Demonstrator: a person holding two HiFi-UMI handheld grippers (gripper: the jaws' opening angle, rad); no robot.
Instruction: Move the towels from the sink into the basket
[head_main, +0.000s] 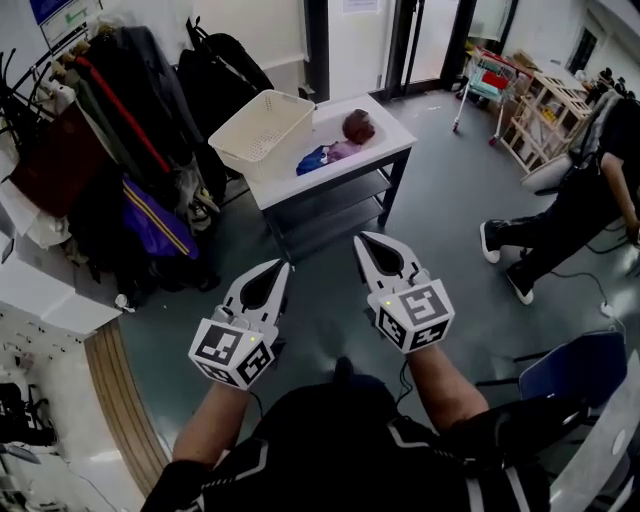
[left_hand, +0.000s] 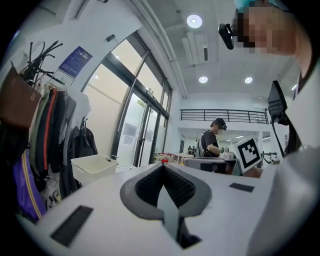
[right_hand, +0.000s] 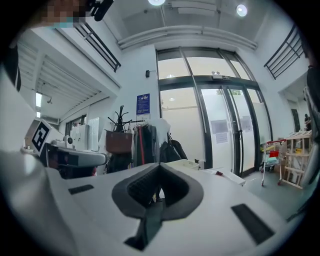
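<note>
A white table (head_main: 392, 140) with a sink in its top stands across the room from me. In the sink lie a blue towel (head_main: 313, 158), a purple towel (head_main: 345, 150) and a maroon towel (head_main: 359, 125). A cream plastic basket (head_main: 262, 128) rests on the table's left end, and it also shows in the left gripper view as the basket (left_hand: 94, 167). My left gripper (head_main: 279, 266) and right gripper (head_main: 366, 241) are held in front of my chest, well short of the table. Both are shut with nothing between the jaws, as the left gripper (left_hand: 162, 165) and right gripper (right_hand: 160, 164) views show.
A coat rack (head_main: 120, 150) loaded with jackets and bags fills the left side. A person (head_main: 570, 215) sits at the right, with a blue chair (head_main: 575, 365) nearer me. A wooden rack (head_main: 545, 115) and a cart (head_main: 490, 80) stand at the far right by glass doors.
</note>
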